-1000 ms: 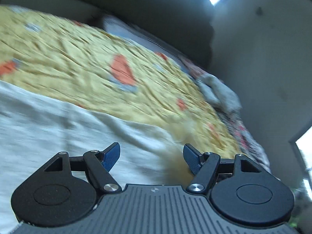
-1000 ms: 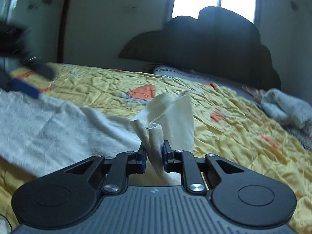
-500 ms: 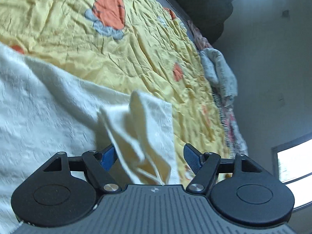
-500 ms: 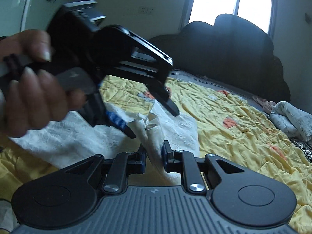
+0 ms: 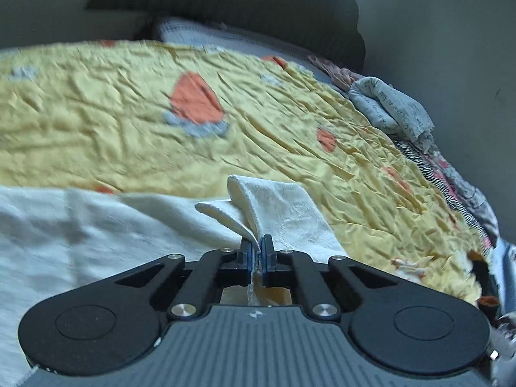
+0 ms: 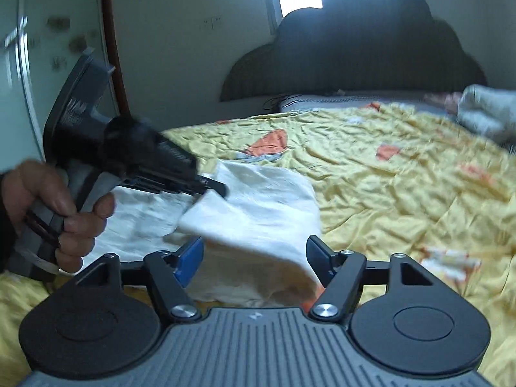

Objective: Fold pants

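Cream-white pants lie on a yellow bedspread. My left gripper is shut on a bunched edge of the pants, which stands up just beyond its blue pads. In the right wrist view the left gripper, held by a hand, pinches the same cloth at the left. My right gripper has its jaws opening; a fold of the pants lies between its fingers, and the pads do not press on it.
The yellow bedspread with orange patches covers the bed. A dark headboard and a grey pillow stand at the far end. Crumpled grey and patterned bedding lies along the right edge by the wall.
My left gripper has closed on the cloth edge that my right gripper held. The right gripper's jaws have spread apart and let the cloth go.
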### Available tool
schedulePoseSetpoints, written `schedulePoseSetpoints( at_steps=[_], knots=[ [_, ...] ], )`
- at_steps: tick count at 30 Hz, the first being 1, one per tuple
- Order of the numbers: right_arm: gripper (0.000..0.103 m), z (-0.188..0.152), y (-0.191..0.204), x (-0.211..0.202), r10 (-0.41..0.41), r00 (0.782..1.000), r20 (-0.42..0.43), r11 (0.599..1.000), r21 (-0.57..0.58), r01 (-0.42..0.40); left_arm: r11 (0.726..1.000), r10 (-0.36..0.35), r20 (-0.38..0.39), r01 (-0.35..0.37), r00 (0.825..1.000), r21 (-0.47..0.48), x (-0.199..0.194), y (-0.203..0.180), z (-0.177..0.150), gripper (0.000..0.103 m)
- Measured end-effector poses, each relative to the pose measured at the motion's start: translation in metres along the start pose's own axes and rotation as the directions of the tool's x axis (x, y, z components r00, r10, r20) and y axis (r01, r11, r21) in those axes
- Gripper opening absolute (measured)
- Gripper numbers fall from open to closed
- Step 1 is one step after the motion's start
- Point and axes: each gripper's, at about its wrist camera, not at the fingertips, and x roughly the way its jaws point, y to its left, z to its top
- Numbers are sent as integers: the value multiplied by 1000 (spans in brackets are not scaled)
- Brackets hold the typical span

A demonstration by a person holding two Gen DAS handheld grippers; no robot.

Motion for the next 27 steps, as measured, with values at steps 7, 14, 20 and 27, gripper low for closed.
schedulePoseSetpoints(
  at_steps=[7,14,20,27],
  knots=[
    [70,0,-17,-7,32,999,-8,991,131,-30,975,207,-52,-210,977,-65,-56,95,-27,8],
    [70,16,2,20,184,983,-1,960,213,-180,973,218,-21,-219,976,-77,-72,107,-35,8],
    [70,25,26,43,320,947,-10,905,300,-302,959,141,-108,-163,984,-232,-54,137,-19,8],
    [70,14,36,48,329,943,-54,907,296,-299,940,1,-136,-47,991,-338,-57,170,-19,5]
  ],
)
